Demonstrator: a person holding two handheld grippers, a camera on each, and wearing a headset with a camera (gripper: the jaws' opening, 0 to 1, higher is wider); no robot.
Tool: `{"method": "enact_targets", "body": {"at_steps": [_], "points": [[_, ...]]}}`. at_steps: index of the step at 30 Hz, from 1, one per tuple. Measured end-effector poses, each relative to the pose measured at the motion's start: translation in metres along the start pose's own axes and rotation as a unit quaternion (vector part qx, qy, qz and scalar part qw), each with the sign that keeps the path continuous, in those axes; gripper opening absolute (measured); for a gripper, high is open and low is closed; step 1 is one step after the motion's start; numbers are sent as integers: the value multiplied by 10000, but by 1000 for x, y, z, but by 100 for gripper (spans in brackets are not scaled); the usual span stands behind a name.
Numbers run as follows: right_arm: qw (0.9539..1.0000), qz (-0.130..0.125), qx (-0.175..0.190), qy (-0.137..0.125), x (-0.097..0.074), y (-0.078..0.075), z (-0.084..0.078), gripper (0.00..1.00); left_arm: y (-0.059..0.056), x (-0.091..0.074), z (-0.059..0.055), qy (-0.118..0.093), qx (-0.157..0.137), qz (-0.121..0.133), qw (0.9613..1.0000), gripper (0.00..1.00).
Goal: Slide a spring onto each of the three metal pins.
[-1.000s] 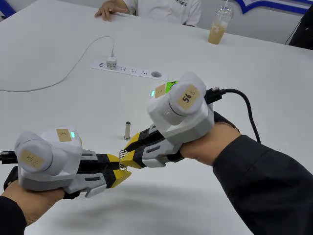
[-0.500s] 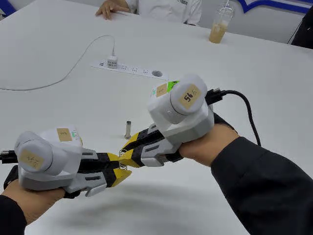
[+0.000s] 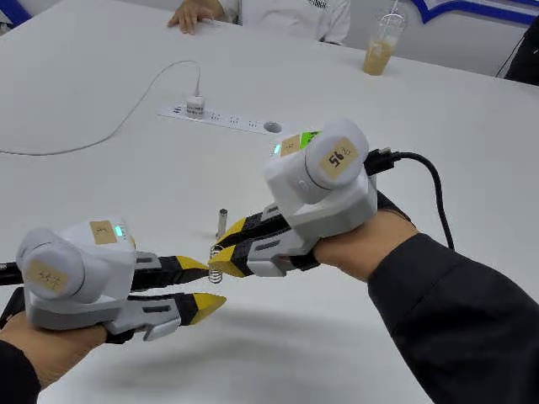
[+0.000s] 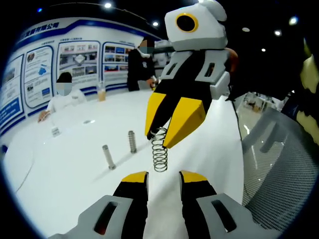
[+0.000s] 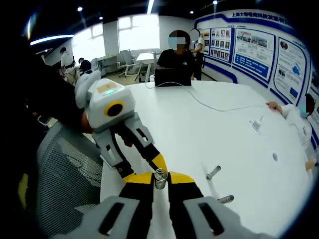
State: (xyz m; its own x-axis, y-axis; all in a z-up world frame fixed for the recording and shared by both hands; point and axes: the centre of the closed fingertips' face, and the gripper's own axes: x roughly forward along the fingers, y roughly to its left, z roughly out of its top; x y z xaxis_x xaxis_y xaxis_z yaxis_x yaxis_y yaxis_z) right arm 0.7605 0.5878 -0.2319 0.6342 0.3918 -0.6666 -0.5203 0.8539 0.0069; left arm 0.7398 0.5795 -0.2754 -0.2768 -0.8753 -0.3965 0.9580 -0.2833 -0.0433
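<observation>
The small steel coil spring (image 4: 159, 149), pinched only by one end in the yellow jaws of the right gripper (image 3: 217, 257) near the short upright metal pin (image 3: 221, 223), could twist free and drop, since the jaws of the left gripper (image 3: 212, 284) stand wide and empty.

Worktop (image 3: 101, 84): white, matte, broad. Lying on it: a white power strip (image 3: 227, 120) with a white plug (image 3: 194, 106) seated at one end and its white cable (image 3: 126, 115) trailing off toward the worktop's edge; a clear cup (image 3: 377, 46) of tan drink with a straw at the far side; a seated person's hand (image 3: 192, 13) resting flat at the far edge. Standing upright on it in the left gripper view: one metal pin (image 4: 107, 156) and, near it, a second pin (image 4: 132, 141).
</observation>
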Motion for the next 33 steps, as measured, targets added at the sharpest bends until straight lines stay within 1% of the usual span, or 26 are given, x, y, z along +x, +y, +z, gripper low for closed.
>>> {"method": "enact_targets", "body": {"at_steps": [3, 8, 13, 17, 24, 31, 33], "points": [[10000, -50, 18, -20, -1, -4, 1, 12, 2, -2, -1, -9, -45, 50, 10000, 30], [9997, -214, 80, -98, -5, -15, 6, 12, 5, -6, -1, -33, -110, 118, 9999, 36], [9987, -463, 122, -145, -7, -30, 9, 12, 8, -9, -3, -46, -190, 195, 9996, 41], [9972, -660, 192, -277, -9, -42, 13, 12, 8, -10, -3, -71, -226, 239, 9994, 44], [9936, -988, 319, -449, -10, -64, 18, 12, 7, -9, -2, -114, -255, 261, 9993, 47], [9898, -1229, 406, -603, -6, -85, 24, 12, 6, -8, -4, -103, -277, 270, 9992, 48], [9894, -1250, 433, -603, -4, -89, 24, 12, 6, -8, -4, -103, -291, 270, 9992, 48]]}}
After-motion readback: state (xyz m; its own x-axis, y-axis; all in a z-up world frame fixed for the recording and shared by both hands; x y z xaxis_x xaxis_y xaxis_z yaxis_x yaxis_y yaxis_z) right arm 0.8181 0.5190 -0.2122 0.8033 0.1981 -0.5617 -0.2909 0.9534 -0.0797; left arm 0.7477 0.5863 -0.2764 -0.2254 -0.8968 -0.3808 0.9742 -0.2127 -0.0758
